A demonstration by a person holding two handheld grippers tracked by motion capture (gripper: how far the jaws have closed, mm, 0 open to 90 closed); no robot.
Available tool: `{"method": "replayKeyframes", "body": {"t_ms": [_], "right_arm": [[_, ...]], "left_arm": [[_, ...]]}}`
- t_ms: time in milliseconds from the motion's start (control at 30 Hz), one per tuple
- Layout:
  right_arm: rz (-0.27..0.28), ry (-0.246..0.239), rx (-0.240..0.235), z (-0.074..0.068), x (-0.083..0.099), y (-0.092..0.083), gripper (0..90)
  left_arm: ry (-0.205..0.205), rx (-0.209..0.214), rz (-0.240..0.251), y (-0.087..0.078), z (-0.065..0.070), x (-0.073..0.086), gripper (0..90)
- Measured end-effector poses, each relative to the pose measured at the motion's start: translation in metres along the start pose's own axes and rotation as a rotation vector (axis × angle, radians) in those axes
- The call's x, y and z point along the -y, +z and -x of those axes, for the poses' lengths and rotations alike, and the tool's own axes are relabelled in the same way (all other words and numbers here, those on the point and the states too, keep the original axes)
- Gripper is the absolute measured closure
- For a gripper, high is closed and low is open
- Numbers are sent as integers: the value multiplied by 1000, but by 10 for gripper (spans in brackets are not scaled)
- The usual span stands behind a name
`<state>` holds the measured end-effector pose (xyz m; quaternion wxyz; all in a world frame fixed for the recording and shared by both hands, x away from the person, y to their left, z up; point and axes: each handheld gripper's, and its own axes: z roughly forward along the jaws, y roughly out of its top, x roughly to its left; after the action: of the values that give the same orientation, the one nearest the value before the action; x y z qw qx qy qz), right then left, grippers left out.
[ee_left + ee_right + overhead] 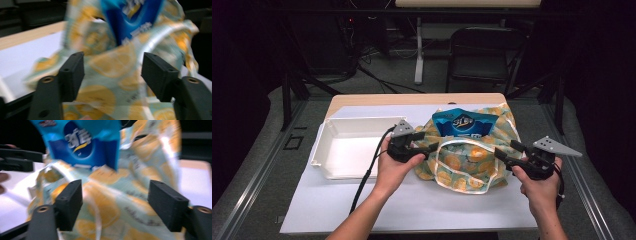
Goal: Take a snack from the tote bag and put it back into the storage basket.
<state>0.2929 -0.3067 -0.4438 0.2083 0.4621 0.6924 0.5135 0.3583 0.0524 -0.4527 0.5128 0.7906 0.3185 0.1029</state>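
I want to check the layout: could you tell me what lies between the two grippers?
In the high view, the orange-print bag with a blue snack packet lies between the left gripper and the right gripper.

The bag (472, 162) is pale teal with a pattern of orange slices and whitish handles; the packet (464, 124) in it is blue with white lettering, too blurred to read; the tray (352, 147) near the worktop's left edge is white
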Motion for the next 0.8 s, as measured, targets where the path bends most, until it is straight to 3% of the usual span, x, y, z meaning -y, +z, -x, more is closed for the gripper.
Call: {"method": "replayKeyframes", "body": {"t_ms": [33,133,200,333,400,433,533,633,733,800], "right_arm": [[27,-5,15,-2,5,7,246],[-7,-23,28,-5,11,14,366],[2,-23,0,-6,14,14,522],[-25,-60,11,-9,17,14,782],[-18,-75,13,-9,20,12,857],[-9,-79,14,-10,21,11,890],[22,-103,40,-12,26,4,900],[27,-126,51,-16,30,1,900],[33,-148,62,-19,35,0,900],[21,-155,58,-20,39,1,900]], "left_arm": [[12,-4,-26,4,3,1,287],[24,-30,-83,14,7,2,343],[2,-29,-87,16,5,3,464],[6,0,-111,15,1,2,799],[25,9,-106,12,1,3,895],[34,15,-103,10,2,3,900],[72,26,-90,2,7,6,900],[76,35,-89,-1,10,15,900],[56,54,-100,0,11,27,900],[45,56,-135,5,12,36,900]]}}
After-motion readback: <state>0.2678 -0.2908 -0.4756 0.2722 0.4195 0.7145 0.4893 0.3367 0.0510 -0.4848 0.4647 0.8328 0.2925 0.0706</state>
